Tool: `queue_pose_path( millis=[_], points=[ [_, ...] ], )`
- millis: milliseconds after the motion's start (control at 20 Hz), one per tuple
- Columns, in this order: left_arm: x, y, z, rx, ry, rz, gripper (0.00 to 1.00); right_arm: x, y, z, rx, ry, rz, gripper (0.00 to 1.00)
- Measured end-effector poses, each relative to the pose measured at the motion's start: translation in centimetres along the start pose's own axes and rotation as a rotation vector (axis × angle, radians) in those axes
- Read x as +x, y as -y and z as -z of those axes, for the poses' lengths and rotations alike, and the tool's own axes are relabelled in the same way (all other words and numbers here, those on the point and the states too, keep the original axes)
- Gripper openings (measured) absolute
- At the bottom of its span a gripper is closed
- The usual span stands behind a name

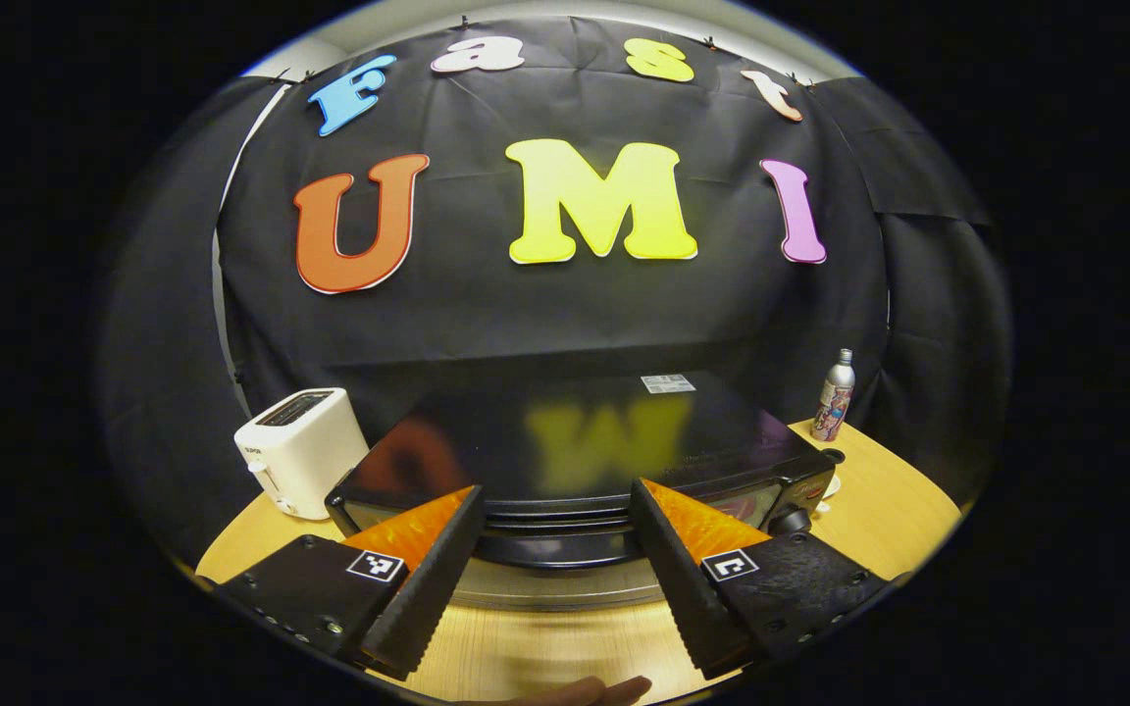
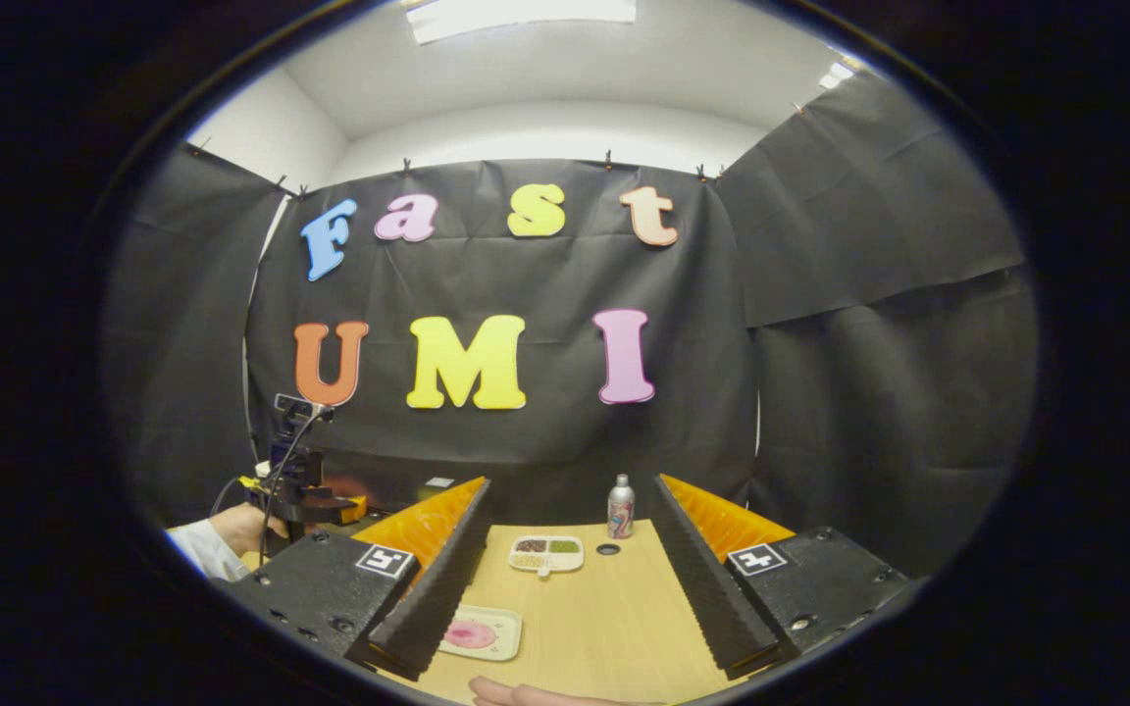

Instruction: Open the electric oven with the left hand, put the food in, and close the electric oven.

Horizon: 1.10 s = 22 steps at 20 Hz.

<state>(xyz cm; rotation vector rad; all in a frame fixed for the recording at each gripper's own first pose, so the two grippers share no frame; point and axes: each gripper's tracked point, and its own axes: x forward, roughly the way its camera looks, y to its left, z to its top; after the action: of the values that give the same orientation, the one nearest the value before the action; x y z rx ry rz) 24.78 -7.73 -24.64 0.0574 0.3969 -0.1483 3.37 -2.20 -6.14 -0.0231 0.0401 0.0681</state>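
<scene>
The black electric oven [image 1: 585, 441] stands on the wooden table [image 1: 879, 500], seen from above and in front; its door looks shut. My left gripper [image 1: 557, 490] is open, its fingers spread just before the oven's upper front edge, touching nothing. In the right gripper view a white compartment tray of food [image 2: 545, 552] lies on the table [image 2: 614, 618] ahead. A small white tray with something pink [image 2: 480, 632] lies nearer, beside the left finger. My right gripper [image 2: 570, 480] hangs open above the table, holding nothing.
A white toaster [image 1: 300, 451] stands left of the oven. A metal bottle [image 1: 835, 397] stands at the back right, also the bottle [image 2: 620, 506] beyond the food tray. The other gripper [image 2: 295, 480] and a hand with a white sleeve [image 2: 202, 544] are at far left.
</scene>
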Motion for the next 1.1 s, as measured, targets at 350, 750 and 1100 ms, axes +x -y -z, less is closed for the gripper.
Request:
queue_pose_path(
  millis=[350,750,1100],
  points=[
    [-2.5,0.2,1.1,-0.016,-0.005,0.019,0.94,-0.9,-0.1,-0.1,0.005,-0.004,0.003,0.98],
    [-5.6,0.4,3.4,-0.013,-0.012,0.031,0.94,-1.9,-0.4,-0.2,0.002,0.0,0.002,0.98],
    [-8.2,0.7,6.6,-0.013,-0.019,0.025,0.95,-2.5,-0.5,0.1,-0.008,0.003,0.004,0.98]
  ],
)
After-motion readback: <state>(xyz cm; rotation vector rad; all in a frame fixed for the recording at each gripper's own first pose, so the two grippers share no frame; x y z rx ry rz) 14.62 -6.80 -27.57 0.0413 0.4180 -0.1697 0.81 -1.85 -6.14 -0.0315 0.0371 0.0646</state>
